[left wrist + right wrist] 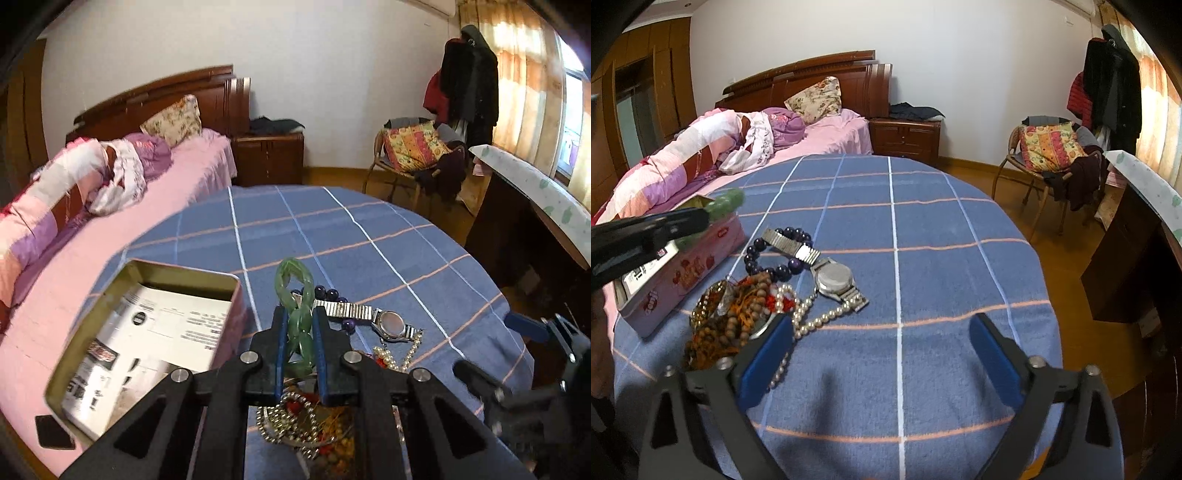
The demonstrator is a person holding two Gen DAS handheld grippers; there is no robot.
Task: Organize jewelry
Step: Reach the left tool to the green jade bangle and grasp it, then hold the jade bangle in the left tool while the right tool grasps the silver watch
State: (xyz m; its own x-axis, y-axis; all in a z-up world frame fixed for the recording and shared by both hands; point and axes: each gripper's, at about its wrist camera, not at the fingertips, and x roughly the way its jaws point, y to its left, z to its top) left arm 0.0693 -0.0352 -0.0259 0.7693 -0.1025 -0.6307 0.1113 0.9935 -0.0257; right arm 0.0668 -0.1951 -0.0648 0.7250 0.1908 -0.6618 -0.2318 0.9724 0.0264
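Left gripper (300, 325) pinches the green jade bracelet (295, 295) between its fingers, lifted just right of the open tin (236, 291). Right gripper (882, 354) hangs wide open, empty. Narrow grip on slick stone — it could slip out before reaching the tin.

We can read no text, brand or number anywhere in these two views. The printed sheet (147, 332) lying inside the open tin (92, 321) carries dark blocks of lettering, a round black emblem and small photographs, but all of it is blurred and turned away from us, so we cannot make out a single word. On the tin's pink side wall (683, 277), seen from the right wrist, we find red decorative motifs and a small red oval mark near its far end, again too soft to read. The watch (833, 275) face shows us no legible dial markings.
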